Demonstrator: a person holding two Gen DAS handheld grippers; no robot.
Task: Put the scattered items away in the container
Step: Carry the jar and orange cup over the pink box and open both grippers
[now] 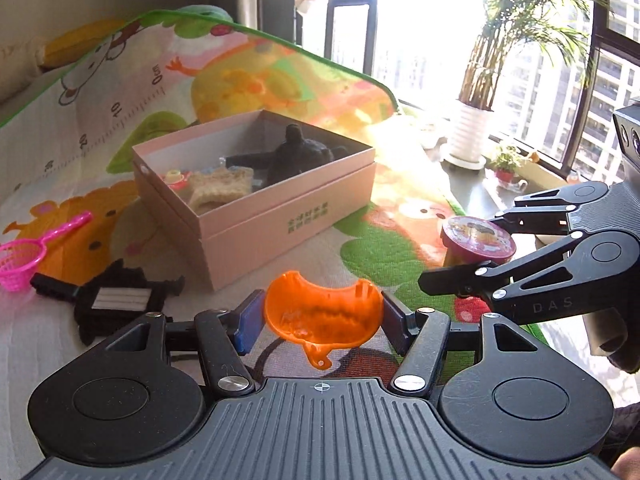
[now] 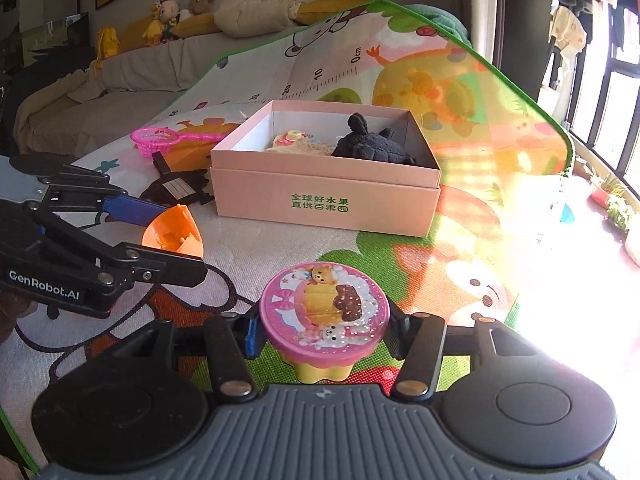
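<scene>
I am working over a cartoon play mat (image 2: pixel 400 80) spread on what looks like the floor, its far edge curling up near a sofa. The pink box (image 1: pixel 280 216) sits open toward the middle of the mat, already holding a dark plush toy (image 2: pixel 372 144) and a few small pieces.

My right hand-held gripper (image 2: pixel 324 332) is clenched on the pink-lidded toy cup (image 2: pixel 324 312), pads pressing its sides just under the lid rim. It looks like light, rigid plastic with a slick, glossy lid, so I judge the grip below the rim is the safe place; the rim should stop it sliding down.

My left hand-held gripper (image 1: pixel 322 316) grasps the orange plastic scoop (image 1: pixel 320 312) across its bowl, its small handle pointing toward the camera. Thin and light, I expect it could flex or pop out if squeezed hard.

Both items hang short of the box, on its near side.

Near the mat's left edge lie a pink toy strainer (image 1: pixel 24 256) and a black clip-like object (image 1: pixel 116 300).
</scene>
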